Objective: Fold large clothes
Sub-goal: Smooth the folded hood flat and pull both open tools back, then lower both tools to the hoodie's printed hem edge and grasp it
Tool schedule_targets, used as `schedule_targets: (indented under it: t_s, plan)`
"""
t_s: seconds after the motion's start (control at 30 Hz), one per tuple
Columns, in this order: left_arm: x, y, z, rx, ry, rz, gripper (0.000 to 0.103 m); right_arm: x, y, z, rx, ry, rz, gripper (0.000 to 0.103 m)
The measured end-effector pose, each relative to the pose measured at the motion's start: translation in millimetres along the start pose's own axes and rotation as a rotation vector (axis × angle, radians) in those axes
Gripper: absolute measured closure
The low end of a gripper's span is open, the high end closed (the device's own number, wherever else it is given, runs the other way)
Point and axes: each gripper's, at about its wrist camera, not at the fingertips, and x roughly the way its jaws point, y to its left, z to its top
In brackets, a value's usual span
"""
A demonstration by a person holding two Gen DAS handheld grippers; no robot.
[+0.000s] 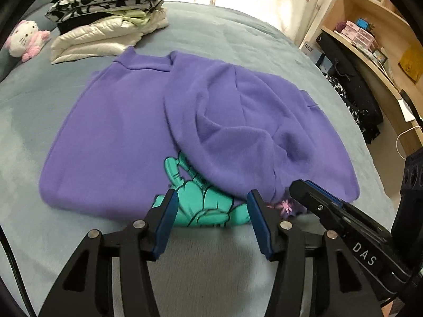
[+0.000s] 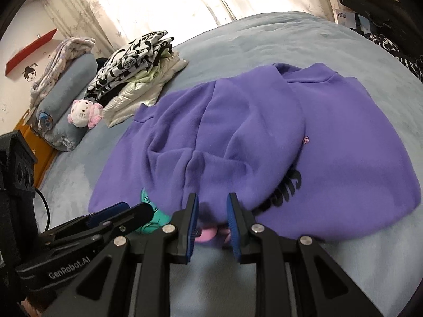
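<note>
Purple sweatshirt (image 1: 111,137) half folded on the grey-blue bed (image 1: 238,34), both tongs at its near hem

The sweatshirt lies flat mid-bed, one side and sleeve flopped over its front, hiding most of the green print (image 1: 201,206). The left gripper (image 1: 211,208) stands spread over the print, nothing pinched; the right gripper (image 2: 212,211) is nearly closed at the hem, though shadow hides whether it truly pinches cloth. Risk, as I judge it: the loose folded flap is rumpled and could slide off or bunch if the hem is tugged from one side only. Beyond the sweatshirt's far edge sits a stack of folded clothes (image 1: 111,23), and just beside that stack a plush cat (image 1: 25,39); both look close enough to crowd a far fold
</note>
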Motion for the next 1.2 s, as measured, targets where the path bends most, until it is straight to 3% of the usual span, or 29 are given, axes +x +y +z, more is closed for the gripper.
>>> schedule_targets:
  t_s: [0.57, 1.2]
  plan:
    - [-61.7, 17.7, -43.7, -0.045, -0.041, 0.007, 0.038, -45.5, 25.2, -51.4, -0.038, -0.006, -0.013, 0.081]
    - [-7.9, 72.9, -52.2, -0.261, 0.048, -0.138, 0.037, -22.2, 36.8, -55.3, -0.086, 0.007, -0.036, 0.081]
